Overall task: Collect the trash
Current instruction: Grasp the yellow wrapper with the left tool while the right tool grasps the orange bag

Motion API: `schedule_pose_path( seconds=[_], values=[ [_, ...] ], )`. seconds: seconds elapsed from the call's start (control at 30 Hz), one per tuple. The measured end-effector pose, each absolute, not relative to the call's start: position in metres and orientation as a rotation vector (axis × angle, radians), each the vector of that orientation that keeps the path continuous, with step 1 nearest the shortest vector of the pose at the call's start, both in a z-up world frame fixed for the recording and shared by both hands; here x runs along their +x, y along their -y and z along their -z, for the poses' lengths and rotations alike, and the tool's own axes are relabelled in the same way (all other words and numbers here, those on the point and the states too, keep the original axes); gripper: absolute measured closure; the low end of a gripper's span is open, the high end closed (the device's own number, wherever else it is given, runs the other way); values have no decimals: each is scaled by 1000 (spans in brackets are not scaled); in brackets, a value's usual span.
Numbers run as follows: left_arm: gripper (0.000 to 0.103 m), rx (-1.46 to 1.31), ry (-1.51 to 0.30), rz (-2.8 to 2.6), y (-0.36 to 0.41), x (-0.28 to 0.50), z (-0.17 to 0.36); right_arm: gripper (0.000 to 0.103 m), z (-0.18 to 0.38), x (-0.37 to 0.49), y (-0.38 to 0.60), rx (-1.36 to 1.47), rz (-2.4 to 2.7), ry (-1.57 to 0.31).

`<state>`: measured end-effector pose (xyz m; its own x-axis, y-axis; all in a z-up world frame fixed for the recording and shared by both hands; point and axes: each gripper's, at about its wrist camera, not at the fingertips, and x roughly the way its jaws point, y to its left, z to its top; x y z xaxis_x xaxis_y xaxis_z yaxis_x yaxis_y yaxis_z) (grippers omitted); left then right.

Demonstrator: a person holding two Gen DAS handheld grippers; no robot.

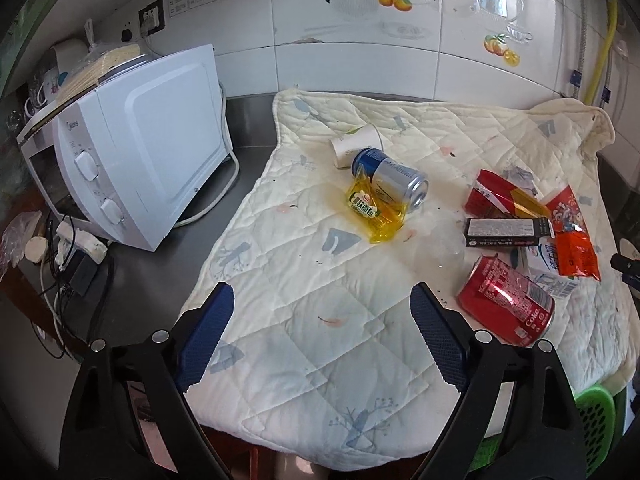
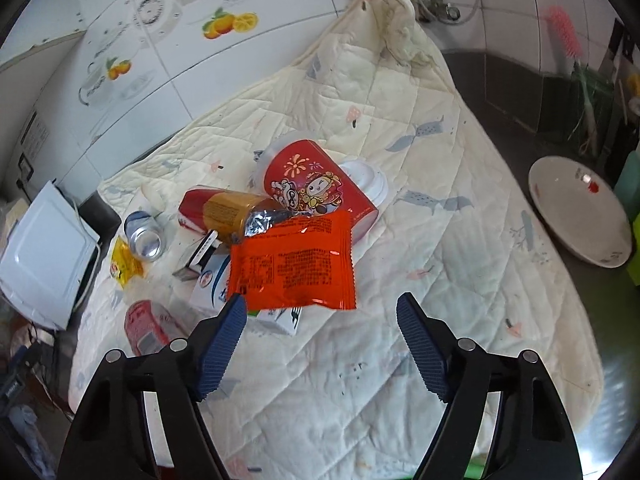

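Note:
Trash lies scattered on a quilted cream mat (image 1: 304, 320). In the left wrist view a blue-and-silver can (image 1: 390, 178) lies on its side over a yellow wrapper (image 1: 370, 210), with a paper cup (image 1: 356, 145) behind it. To the right are a red Coke can (image 1: 506, 300), a black box (image 1: 508, 231) and an orange packet (image 1: 576, 252). My left gripper (image 1: 322, 298) hangs open over bare mat, short of them. In the right wrist view the orange packet (image 2: 294, 262) lies just ahead of my open right gripper (image 2: 322, 300), in front of a red printed cup (image 2: 316, 182). Nothing is between either pair of fingers.
A white microwave (image 1: 136, 156) stands on the steel counter left of the mat, with cables and a power strip (image 1: 80, 242) beside it. A white dish (image 2: 582, 212) sits on the counter to the right. A green basket (image 1: 596, 416) shows below the mat's near edge. Tiled wall behind.

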<state>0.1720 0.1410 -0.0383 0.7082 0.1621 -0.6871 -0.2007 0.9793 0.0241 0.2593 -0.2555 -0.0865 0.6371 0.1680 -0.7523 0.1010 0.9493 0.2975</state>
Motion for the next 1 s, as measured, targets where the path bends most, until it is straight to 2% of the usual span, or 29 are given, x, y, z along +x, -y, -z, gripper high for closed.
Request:
schedule_pose_path(
  seconds=[0.17,0.33,0.5,0.7,0.73,0.8,1.0],
  values=[
    [17,-75,-784,-159,-148,199,46,34,107,287,268,420,-24,-924],
    [17,-66,-789,-121,-153,229,52,43,127,307,273,486,-23,-968],
    [19,-99,-814,-104,-162,263,61,63,130,313,270,490,-38,-967],
    [23,-170,-861,-62,-170,307,76,76,119,306,268,501,-34,-924],
    [26,-175,-867,-50,-169,315,79,81,116,305,267,502,-37,-917],
    [30,-172,-881,-38,-165,329,85,85,109,299,267,509,-34,-898],
    [41,-179,-940,-2,-157,364,107,90,82,278,258,453,-46,-848]
  ],
)
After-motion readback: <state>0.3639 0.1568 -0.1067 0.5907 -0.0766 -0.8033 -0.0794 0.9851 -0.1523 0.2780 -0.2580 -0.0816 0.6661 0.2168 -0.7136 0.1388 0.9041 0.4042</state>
